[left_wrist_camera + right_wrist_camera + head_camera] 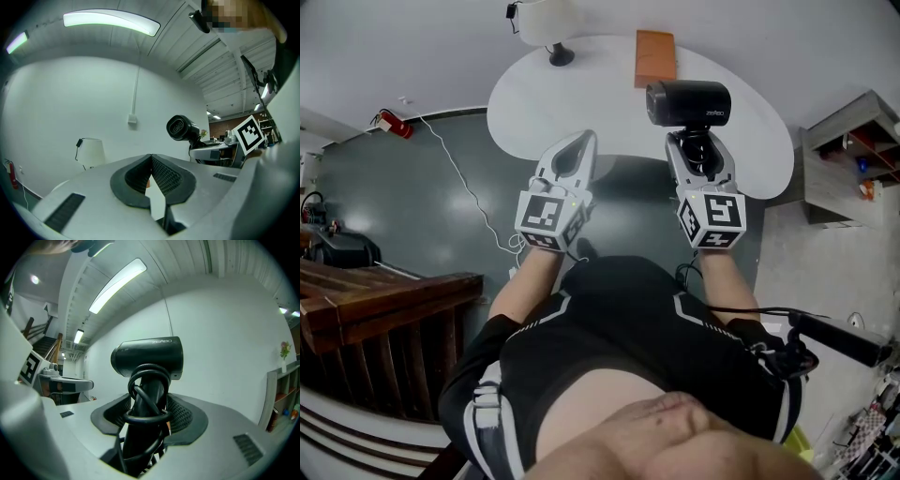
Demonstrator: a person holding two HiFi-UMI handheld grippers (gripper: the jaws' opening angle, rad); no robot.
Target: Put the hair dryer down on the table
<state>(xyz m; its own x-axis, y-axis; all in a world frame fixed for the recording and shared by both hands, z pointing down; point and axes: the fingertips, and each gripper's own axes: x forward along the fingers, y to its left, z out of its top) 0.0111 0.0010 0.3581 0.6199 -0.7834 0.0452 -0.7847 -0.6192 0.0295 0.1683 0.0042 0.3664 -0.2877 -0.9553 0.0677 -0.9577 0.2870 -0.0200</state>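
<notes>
**Hair dryer held in right tongs, not set down on worktop**

Right tongs (700, 139): closed on the handle of the black hair dryer (688, 101). The right gripper view shows the textured pads (180, 414) pressing the handle from both sides, at a fairly wide spread. The dryer (150, 357) stands upright, barrel on top and lying crosswise. Its black cord (145, 414) is looped several times around the handle just above the pads.

Left tongs (580, 139): tips brought together, nothing between them. This is confirmed in the left gripper view (151, 157), where the two dark pads meet at their far end. The dryer (180, 127) appears there to the right, held up against the white wall, its round grille turned toward the camera.

Location of dryer: in the head view it sits over the near part of the round white worktop (600, 89), carried in the air rather than resting on the surface.

Also on the worktop: a white lamp (546, 23) with a dark base at the far edge, and an orange-brown flat block (655, 56) near it, well apart from the dryer.
</notes>
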